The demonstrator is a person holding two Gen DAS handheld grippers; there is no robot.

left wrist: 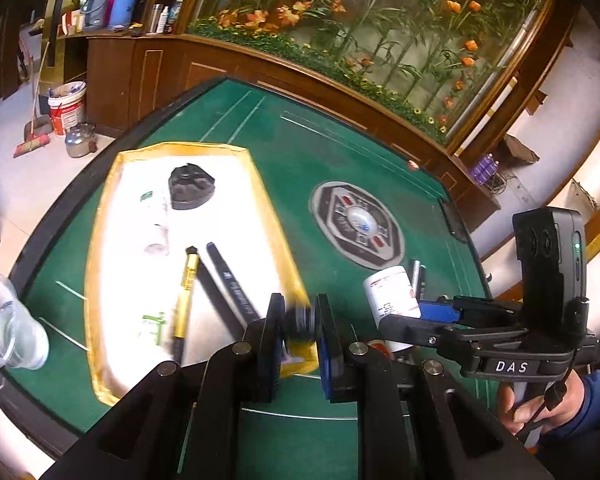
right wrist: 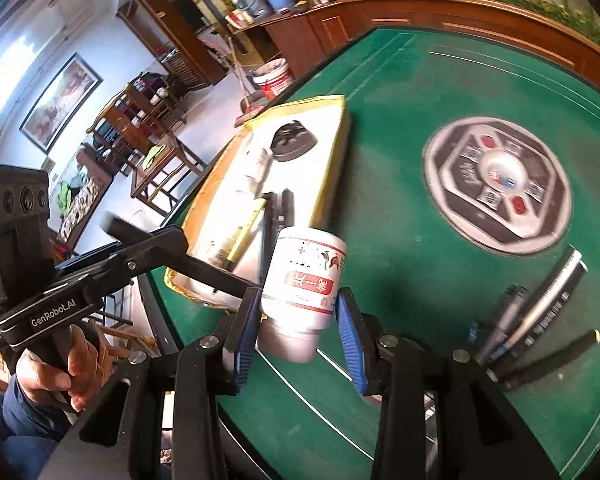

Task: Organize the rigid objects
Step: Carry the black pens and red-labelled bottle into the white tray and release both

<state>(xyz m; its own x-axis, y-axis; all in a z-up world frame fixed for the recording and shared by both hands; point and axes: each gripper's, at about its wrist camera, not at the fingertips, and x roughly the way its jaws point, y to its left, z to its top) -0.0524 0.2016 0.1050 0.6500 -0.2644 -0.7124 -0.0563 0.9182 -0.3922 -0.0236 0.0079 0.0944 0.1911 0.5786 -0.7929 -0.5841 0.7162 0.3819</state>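
A yellow-rimmed white tray [left wrist: 100, 240] [right wrist: 332, 152] lies on the green table. In it are a black ridged cap [left wrist: 191, 187] [right wrist: 293, 141], a white bottle [left wrist: 156, 220], a gold pen [left wrist: 185, 300] and black pens [left wrist: 232, 292]. My left gripper [left wrist: 298, 322] is shut on a small dark blurred object [left wrist: 300, 320] over the tray's near right corner. My right gripper [right wrist: 298, 316] is shut on a white bottle with a red label [right wrist: 304, 284], also in the left wrist view [left wrist: 390, 292], held above the table. Several pens [right wrist: 540, 316] lie on the felt at right.
A round grey control panel [left wrist: 356, 226] [right wrist: 498, 184] sits in the table's middle. A clear plastic cup [left wrist: 8, 324] lies at the table's left edge. A wooden cabinet with a flower picture [left wrist: 340, 92] runs behind the table. A bucket [left wrist: 67, 106] and kettle stand on the floor.
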